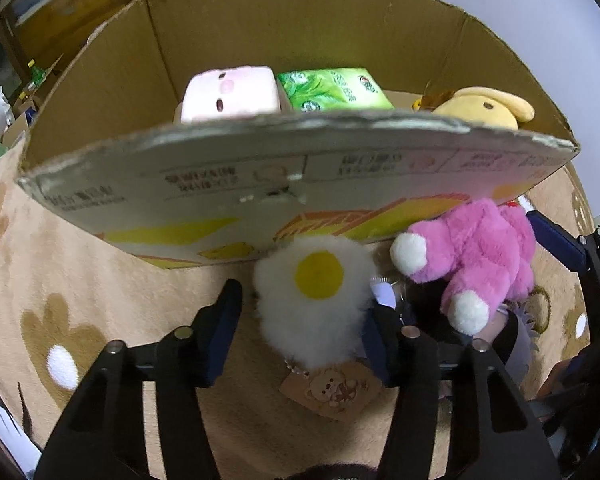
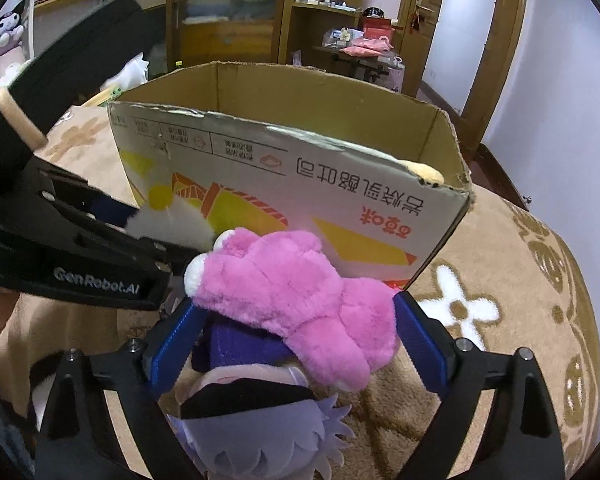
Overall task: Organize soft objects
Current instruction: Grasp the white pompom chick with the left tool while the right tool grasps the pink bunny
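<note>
A fluffy white fried-egg plush [image 1: 320,304] with a yellow yolk lies on the carpet against the cardboard box [image 1: 300,124]. My left gripper [image 1: 302,298] is shut on it; its paper tag [image 1: 332,392] hangs below the fingers. A pink plush [image 2: 292,292] with white paws rests on a pale-haired doll [image 2: 260,420] wearing a black blindfold. My right gripper [image 2: 296,304] stands open, a blue pad on either side of the pink plush. The left gripper [image 2: 160,232] shows at the left, white fluff between its fingers. Inside the box sit a pink-and-white square plush [image 1: 230,94], a green tissue pack [image 1: 332,88] and a yellow dog plush [image 1: 484,110].
The beige carpet [image 2: 500,280] with white flower patterns spreads around the box [image 2: 300,140]. A person's black sleeve [image 2: 72,52] reaches in from the upper left. Wooden shelves, a small table with pink items [image 2: 364,50] and a door stand behind the box.
</note>
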Available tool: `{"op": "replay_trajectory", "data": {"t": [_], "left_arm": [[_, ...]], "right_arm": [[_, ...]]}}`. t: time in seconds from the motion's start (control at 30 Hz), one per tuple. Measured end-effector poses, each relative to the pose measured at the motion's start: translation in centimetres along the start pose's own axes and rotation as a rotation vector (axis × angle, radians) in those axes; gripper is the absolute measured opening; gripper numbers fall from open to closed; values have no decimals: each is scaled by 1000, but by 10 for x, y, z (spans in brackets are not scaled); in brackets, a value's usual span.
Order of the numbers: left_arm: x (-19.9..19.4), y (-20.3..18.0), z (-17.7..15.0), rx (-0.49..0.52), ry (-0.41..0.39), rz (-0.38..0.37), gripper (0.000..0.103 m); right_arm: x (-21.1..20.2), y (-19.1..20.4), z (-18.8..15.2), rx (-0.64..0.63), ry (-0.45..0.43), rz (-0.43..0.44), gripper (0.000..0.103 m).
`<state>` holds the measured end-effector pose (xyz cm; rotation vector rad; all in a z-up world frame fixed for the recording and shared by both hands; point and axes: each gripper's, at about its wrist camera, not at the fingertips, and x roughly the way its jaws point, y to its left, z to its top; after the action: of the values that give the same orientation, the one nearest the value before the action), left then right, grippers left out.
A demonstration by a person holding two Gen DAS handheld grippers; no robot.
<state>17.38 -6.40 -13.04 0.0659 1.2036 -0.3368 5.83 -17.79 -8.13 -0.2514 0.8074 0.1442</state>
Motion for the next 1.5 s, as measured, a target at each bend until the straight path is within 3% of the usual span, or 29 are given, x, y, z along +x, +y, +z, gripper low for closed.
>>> {"op": "replay_trajectory", "data": {"t": [0.17, 0.23, 0.57, 0.6, 0.63, 0.83, 1.1, 1.5], "left_arm": [[-1, 4, -9, -1, -6, -3, 44], [-3, 4, -15, 1, -10, 5, 43], [-34, 1, -38, -16, -52, 30, 42], [-39, 0, -41, -17, -61, 32, 42], [-46, 5, -47, -19, -69, 32, 42], [-66, 2, -61, -42, -109, 50, 42], [-104, 2, -68, -62, -219, 106, 42], [-148, 11, -79, -97, -373, 160, 42]], "right_arm": [[0, 3, 2, -30, -2, -17, 89], [1, 3, 3, -42, -5, -22, 78], [-9, 0, -1, -45, -36, -21, 66], [-11, -1, -1, -39, -44, -17, 56], [-14, -2, -1, -38, -52, 0, 35], [-20, -2, -5, -21, -59, 11, 34], [-42, -12, -7, 44, -98, 44, 32], [-91, -15, 1, 68, -207, 35, 32]]}}
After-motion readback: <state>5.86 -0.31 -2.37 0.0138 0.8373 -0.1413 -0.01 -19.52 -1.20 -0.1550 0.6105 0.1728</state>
